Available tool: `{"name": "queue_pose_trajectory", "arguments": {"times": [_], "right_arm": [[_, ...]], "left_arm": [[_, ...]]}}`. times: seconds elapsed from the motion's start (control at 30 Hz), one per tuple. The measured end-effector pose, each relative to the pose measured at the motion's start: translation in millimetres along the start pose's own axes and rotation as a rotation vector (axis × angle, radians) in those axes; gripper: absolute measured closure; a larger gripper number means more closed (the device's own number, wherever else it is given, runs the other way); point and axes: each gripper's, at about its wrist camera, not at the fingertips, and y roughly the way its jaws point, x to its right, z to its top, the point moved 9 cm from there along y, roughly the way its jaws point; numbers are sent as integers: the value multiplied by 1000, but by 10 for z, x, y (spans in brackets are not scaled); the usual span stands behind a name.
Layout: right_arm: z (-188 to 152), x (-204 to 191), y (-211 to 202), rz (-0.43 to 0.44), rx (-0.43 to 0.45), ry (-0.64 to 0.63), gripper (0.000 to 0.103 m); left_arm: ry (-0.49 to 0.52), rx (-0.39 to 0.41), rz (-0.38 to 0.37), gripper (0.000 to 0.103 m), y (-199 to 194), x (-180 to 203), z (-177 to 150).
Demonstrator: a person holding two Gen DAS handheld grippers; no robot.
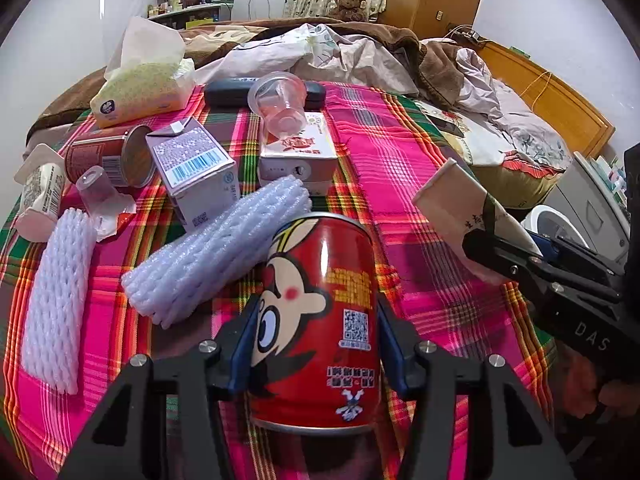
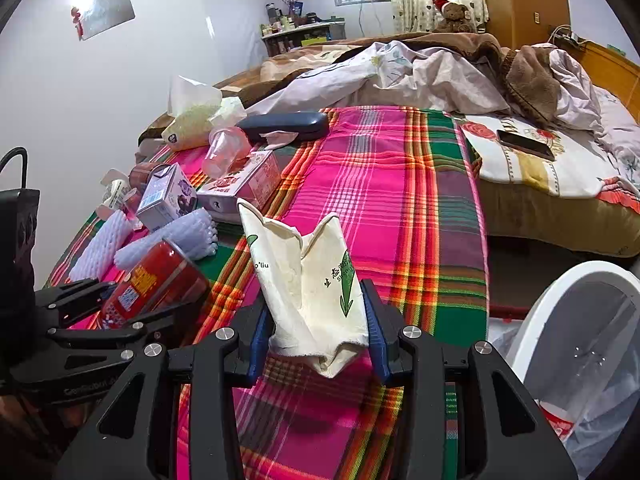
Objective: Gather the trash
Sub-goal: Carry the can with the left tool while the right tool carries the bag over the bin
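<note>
A red cartoon-printed can point(image 1: 320, 264) sits between the blue pads of my left gripper point(image 1: 316, 320), which is shut on its sides just above the plaid cloth point(image 1: 400, 152). The right wrist view shows the same can point(image 2: 156, 284) at lower left. My right gripper point(image 2: 318, 320) is shut on a crushed cream paper cup point(image 2: 308, 272), held clear of the cloth. In the left wrist view that cup point(image 1: 456, 200) sticks up from the right gripper point(image 1: 504, 252) at the right edge.
Two white foam nets point(image 1: 220, 248), a purple carton point(image 1: 192, 164), a brown can point(image 1: 108, 156), a clear plastic cup point(image 1: 280, 104), a tissue pack point(image 1: 140, 88) and a small box point(image 1: 296, 148) litter the cloth. A white bin point(image 2: 560, 300) with a clear bag stands lower right.
</note>
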Motion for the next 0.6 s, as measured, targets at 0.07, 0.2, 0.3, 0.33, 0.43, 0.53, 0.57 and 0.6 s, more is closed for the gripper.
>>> {"name": "queue_pose_trajectory", "arguments": {"times": [0.07, 0.2, 0.3, 0.33, 0.43, 0.53, 0.57, 0.6], "right_arm": [[-2, 10, -20, 0, 7, 6, 61], [-26, 41, -99, -7, 22, 21, 61], [-39, 75, -195, -10, 42, 35, 61], [-39, 89, -238, -12, 52, 41, 61], [-41, 141, -354, -25, 76, 59, 61], [-50, 199, -499, -40, 103, 74, 61], [-56, 223, -551, -48, 113, 77, 61], [-63, 257, -604, -59, 122, 83, 61]], "left_arm": [[-1, 10, 1, 48, -35, 24, -14], [-6, 23, -16, 49, -118, 77, -52], [-2, 40, -22, 49, -209, 126, -62], [-2, 48, -27, 49, -241, 151, -58], [18, 66, -27, 49, -328, 227, -45], [40, 90, -33, 49, -430, 339, -25], [50, 99, -33, 49, -470, 387, -20], [60, 107, -39, 49, -506, 440, -18]]}}
